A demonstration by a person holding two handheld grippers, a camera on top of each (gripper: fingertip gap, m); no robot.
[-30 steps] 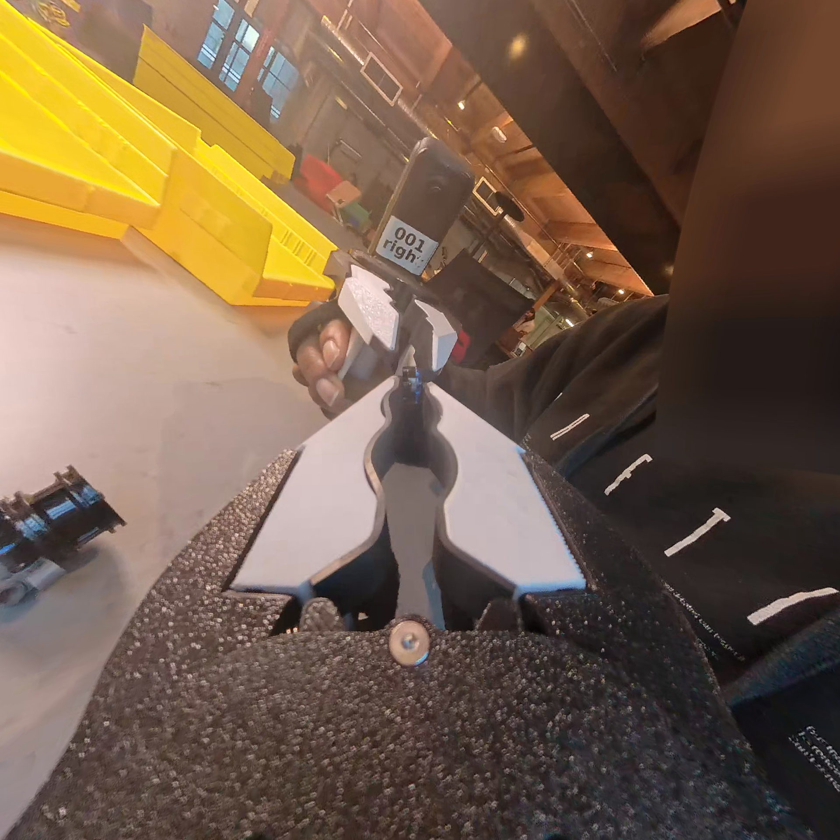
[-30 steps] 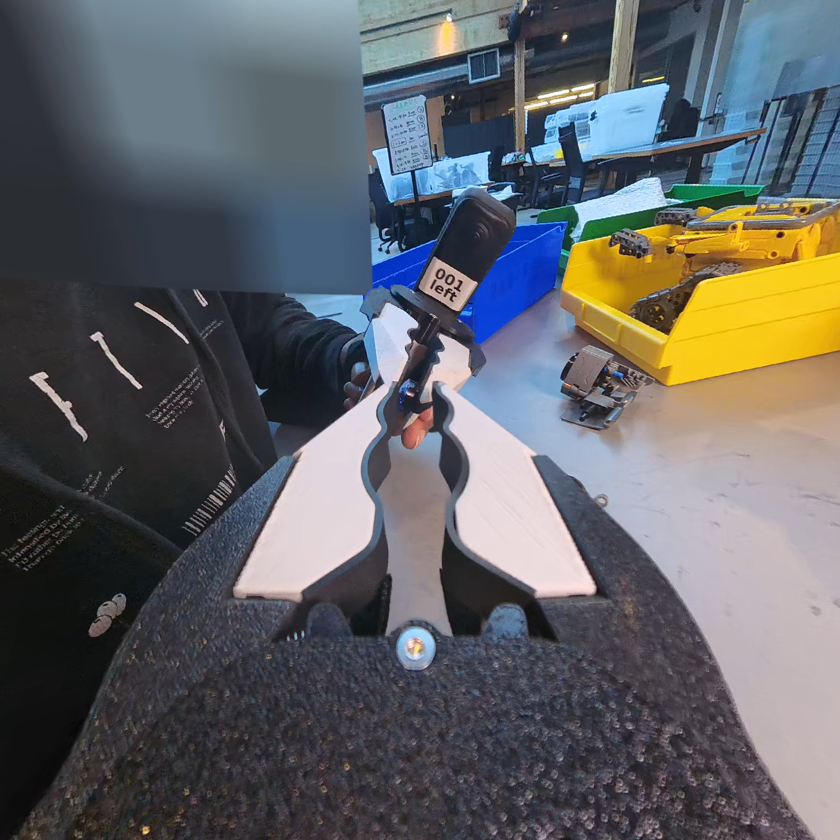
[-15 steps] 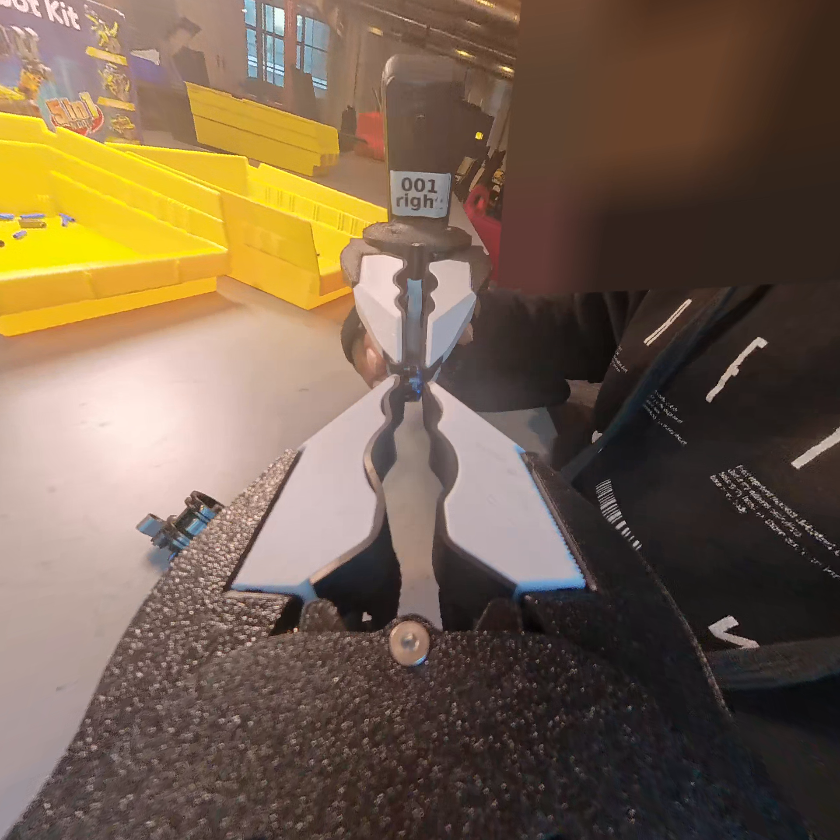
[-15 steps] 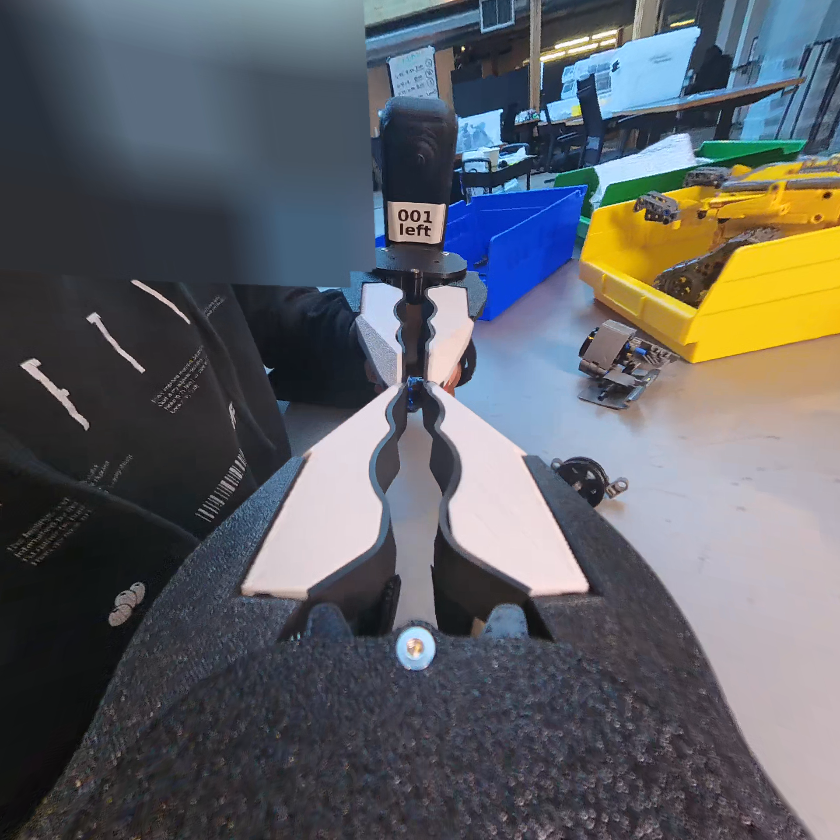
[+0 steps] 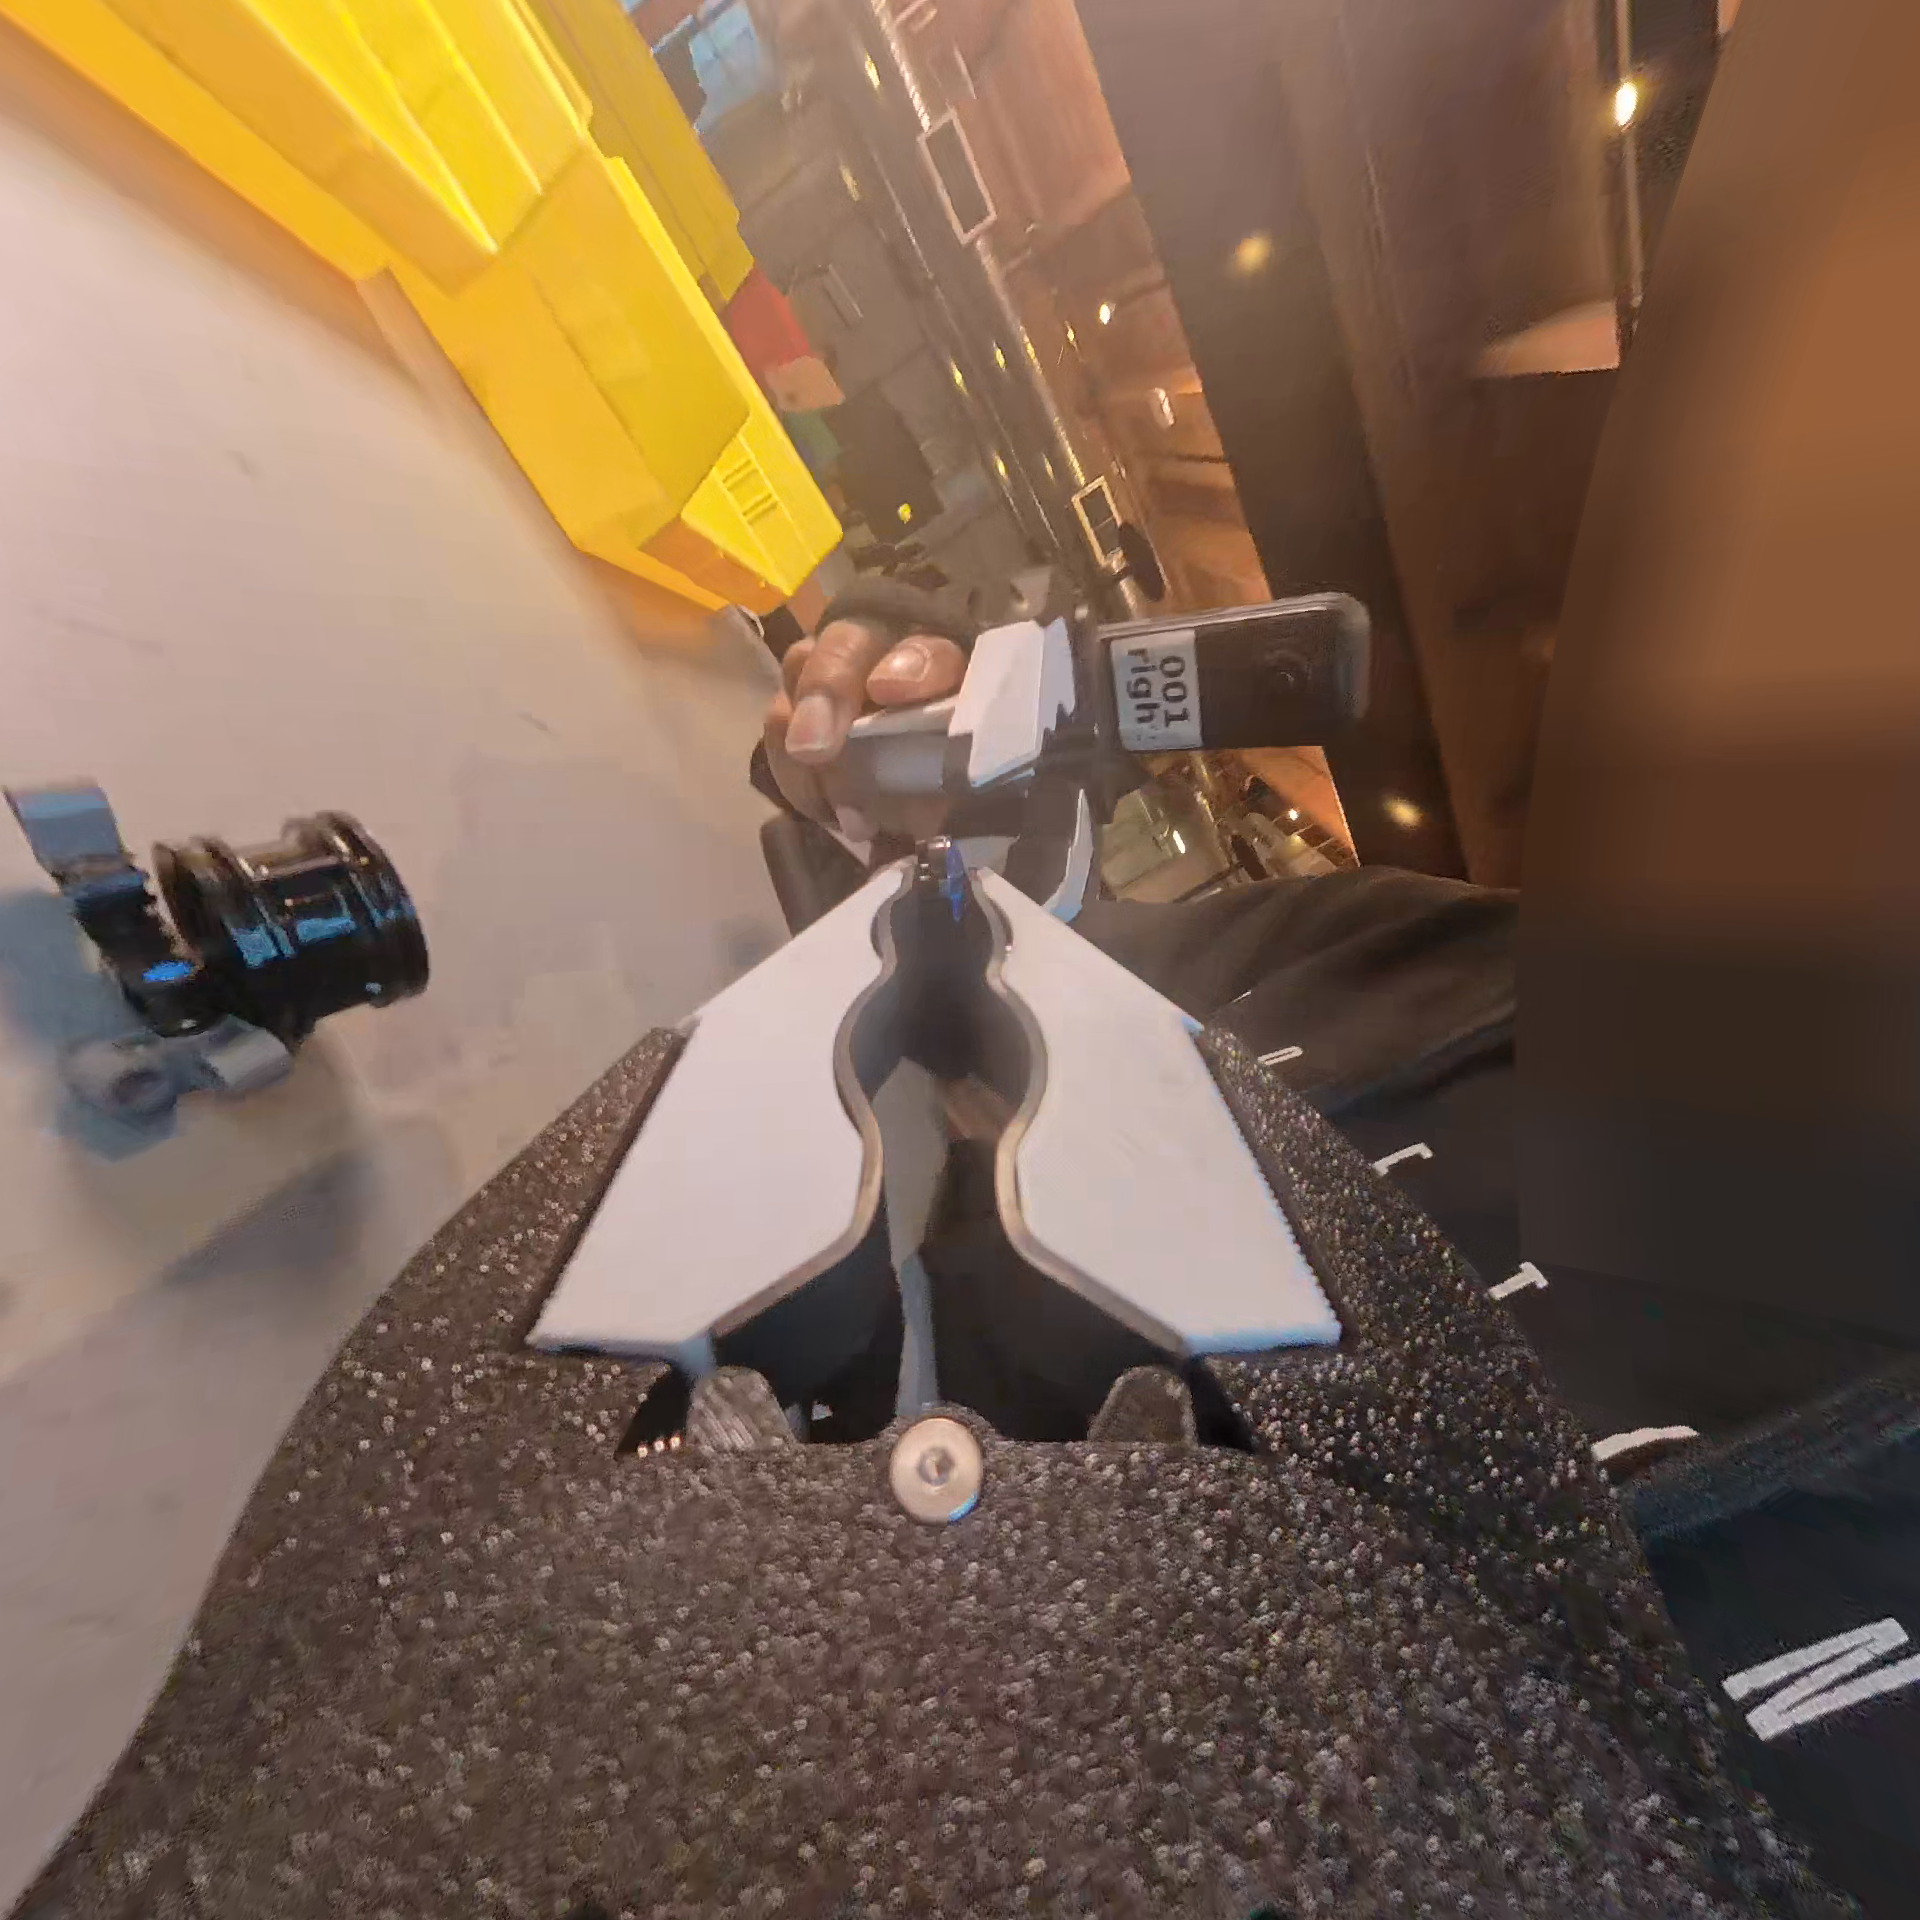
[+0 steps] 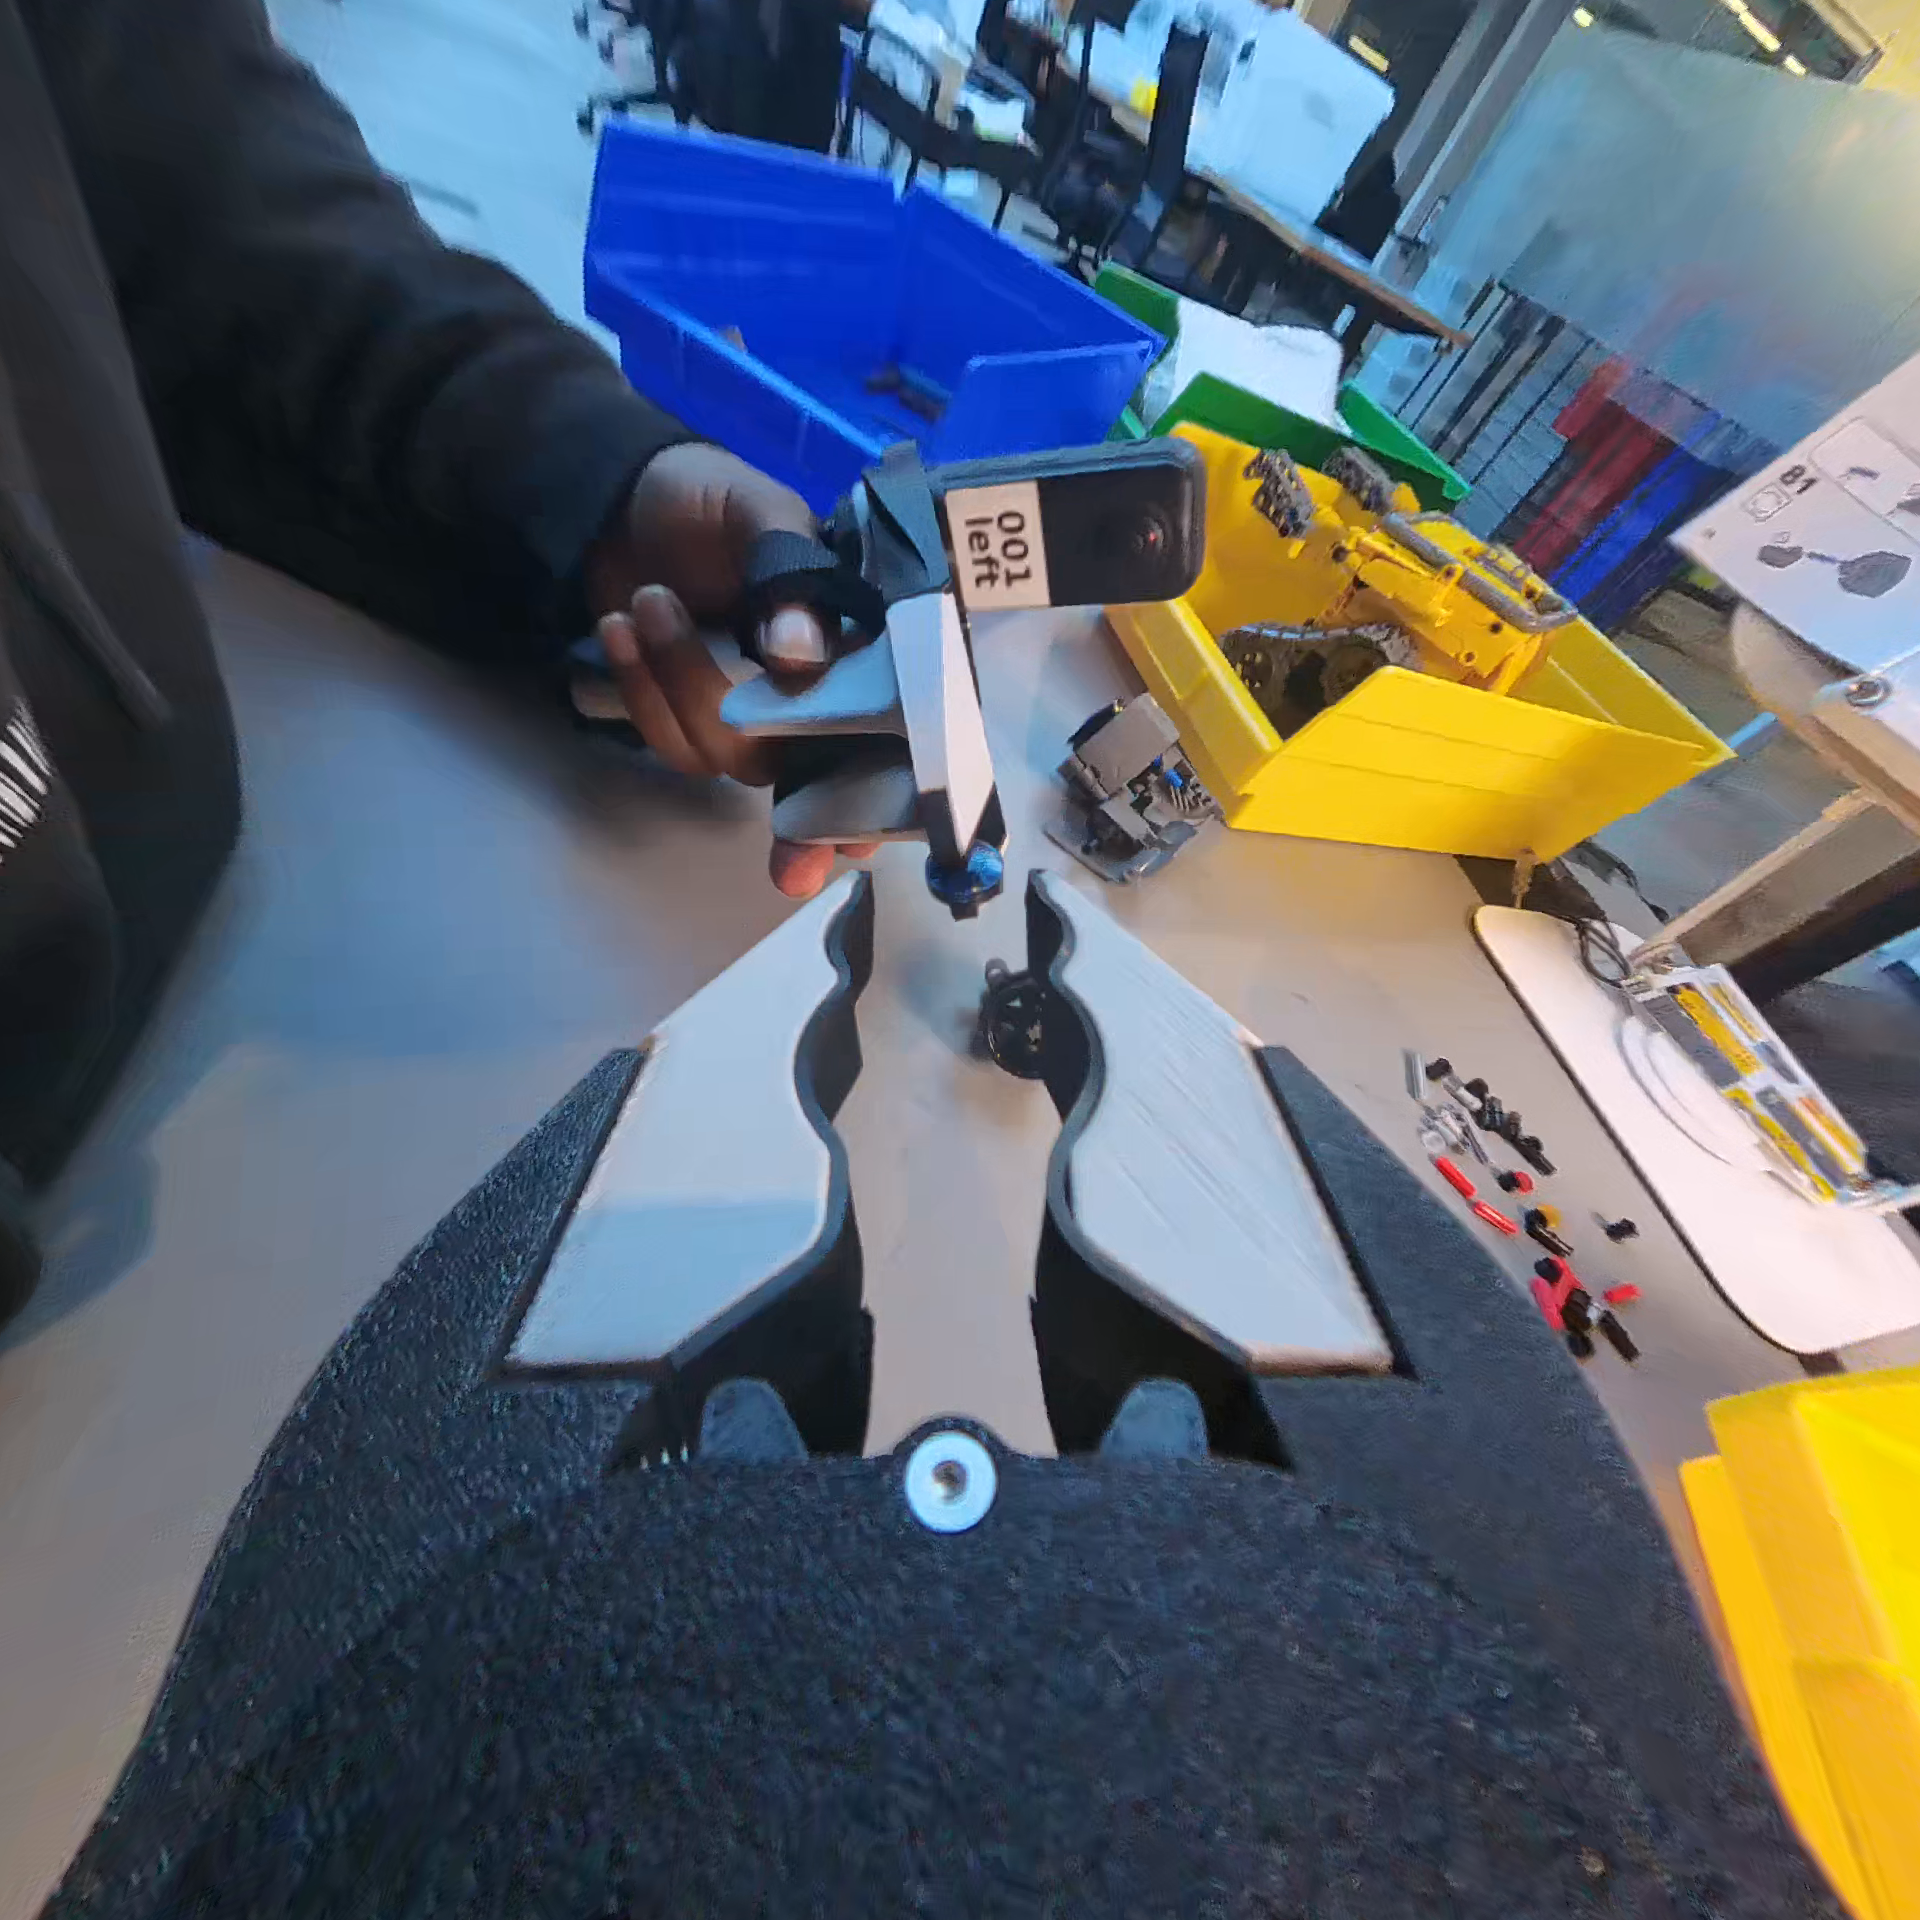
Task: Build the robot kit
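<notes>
- Right wrist view: left gripper (image 6: 961,831) is turned sideways, fingers pinched on a small blue pin part (image 6: 966,871), held up off the tabletop (image 6: 416,883) so it's reachable.
- Right gripper (image 6: 948,894) has its fingers apart and empty, tips flanking that blue part without touching.
- Black wheel piece (image 6: 1018,1023) lies below on the tabletop.
- Yellow bin (image 6: 1455,758) with a half-built tracked model sits beyond.

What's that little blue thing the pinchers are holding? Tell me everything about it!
The little blue piece is a small round, shiny plastic-looking part with a short dark pin poking out below. The left gripper pinches it at its fingertips, above the grey table. The right gripper is open beside it, not touching. In the left wrist view it peeks between the closed tips.
</notes>
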